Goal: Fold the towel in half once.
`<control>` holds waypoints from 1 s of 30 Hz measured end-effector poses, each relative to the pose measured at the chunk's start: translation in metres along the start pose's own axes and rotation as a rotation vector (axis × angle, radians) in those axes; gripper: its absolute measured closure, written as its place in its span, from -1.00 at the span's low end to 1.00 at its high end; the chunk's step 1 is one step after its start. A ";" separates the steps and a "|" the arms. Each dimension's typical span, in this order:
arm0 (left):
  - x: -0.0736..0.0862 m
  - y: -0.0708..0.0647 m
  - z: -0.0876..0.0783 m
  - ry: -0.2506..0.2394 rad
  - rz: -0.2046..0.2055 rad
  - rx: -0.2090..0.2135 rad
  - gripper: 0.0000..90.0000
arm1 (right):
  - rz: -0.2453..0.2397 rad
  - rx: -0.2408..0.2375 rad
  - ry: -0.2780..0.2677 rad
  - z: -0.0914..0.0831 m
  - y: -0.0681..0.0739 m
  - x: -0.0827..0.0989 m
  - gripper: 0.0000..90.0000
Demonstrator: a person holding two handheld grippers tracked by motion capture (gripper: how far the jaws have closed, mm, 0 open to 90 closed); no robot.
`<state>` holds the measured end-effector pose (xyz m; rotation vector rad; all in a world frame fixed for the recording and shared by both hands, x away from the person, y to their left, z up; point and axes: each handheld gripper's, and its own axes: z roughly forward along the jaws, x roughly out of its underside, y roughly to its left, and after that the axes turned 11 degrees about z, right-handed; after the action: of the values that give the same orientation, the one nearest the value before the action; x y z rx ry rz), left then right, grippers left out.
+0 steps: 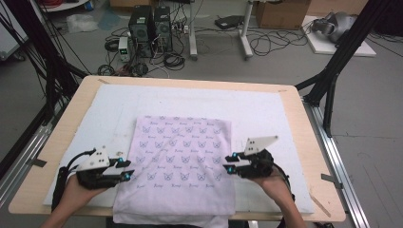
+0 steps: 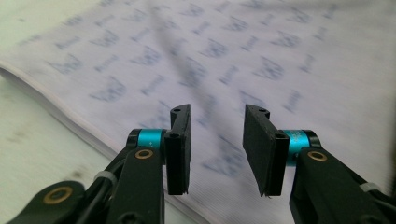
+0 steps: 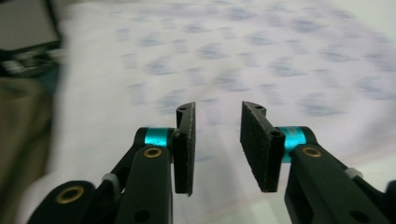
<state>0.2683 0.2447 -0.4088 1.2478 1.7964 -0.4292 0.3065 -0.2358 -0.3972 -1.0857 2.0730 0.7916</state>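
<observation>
While one folded cloth point(image 1: 183, 161) lies flat, two grippers, left gripper point(image 1: 127, 169) and right gripper point(image 1: 228, 163), hover; fingers released.

grey floor point(image 1: 380, 142); tangled cables point(image 1: 266, 42); two black computer towers point(image 1: 151, 29); cardboard box point(image 1: 283, 13); white desk legs point(image 1: 244, 33); wooden worktop point(image 1: 304, 123).
</observation>
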 end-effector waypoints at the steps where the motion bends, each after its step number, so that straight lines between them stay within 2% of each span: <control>1: -0.003 0.010 0.006 0.002 0.003 -0.014 0.38 | 0.006 0.023 0.000 0.001 -0.007 -0.003 0.41; 2: -0.005 0.019 0.011 0.005 -0.001 -0.020 0.37 | 0.018 0.051 0.009 0.004 -0.020 -0.008 0.38; 3: -0.006 0.023 0.013 0.006 -0.007 -0.026 0.36 | 0.045 0.064 0.006 0.006 -0.029 -0.012 0.37; 4: -0.008 0.035 0.019 0.008 -0.010 -0.043 0.36 | 0.051 0.068 0.005 0.008 -0.035 -0.014 0.36; 6: -0.011 0.055 0.030 -0.006 -0.042 -0.065 0.33 | 0.070 0.109 0.025 0.014 -0.055 -0.022 0.31; 8: -0.010 0.073 0.039 -0.025 -0.082 -0.064 0.35 | 0.082 0.129 0.015 0.018 -0.070 -0.028 0.29; 10: -0.009 0.087 0.048 -0.008 -0.085 -0.091 0.45 | 0.087 0.154 0.017 0.023 -0.084 -0.033 0.28; 12: -0.008 0.097 0.055 -0.011 -0.103 -0.115 0.45 | 0.104 0.172 0.041 0.028 -0.101 -0.039 0.23; 14: -0.009 0.109 0.063 0.018 -0.106 -0.128 0.43 | 0.100 0.195 0.052 0.031 -0.110 -0.043 0.19; 16: -0.009 0.122 0.071 0.043 -0.133 -0.139 0.37 | 0.108 0.192 0.038 0.036 -0.121 -0.046 0.15; 19: -0.006 0.138 0.082 0.100 -0.188 -0.160 0.12 | 0.119 0.191 0.047 0.043 -0.128 -0.046 0.10; 20: -0.004 0.143 0.087 0.120 -0.200 -0.150 0.07 | 0.120 0.191 0.048 0.047 -0.130 -0.046 0.09; 25: 0.002 0.151 0.104 0.183 -0.240 -0.142 -0.05 | 0.174 0.194 0.093 0.063 -0.142 -0.037 0.03; 26: 0.004 0.150 0.107 0.195 -0.235 -0.150 0.00 | 0.186 0.193 0.102 0.065 -0.143 -0.035 0.05; 27: 0.005 0.151 0.107 0.183 -0.237 -0.150 0.03 | 0.194 0.193 0.104 0.067 -0.145 -0.034 0.12; 28: 0.005 0.152 0.106 0.168 -0.246 -0.144 0.24 | 0.218 0.193 0.092 0.067 -0.146 -0.033 0.31; 29: 0.004 0.152 0.107 0.166 -0.245 -0.148 0.66 | 0.226 0.180 0.088 0.066 -0.148 -0.033 0.67; 30: 0.003 0.152 0.107 0.174 -0.236 -0.154 0.81 | 0.236 0.124 0.102 0.066 -0.150 -0.034 0.84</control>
<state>0.4516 0.2385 -0.4411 0.9963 2.0944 -0.3129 0.4674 -0.2415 -0.4412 -0.8401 2.3330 0.7208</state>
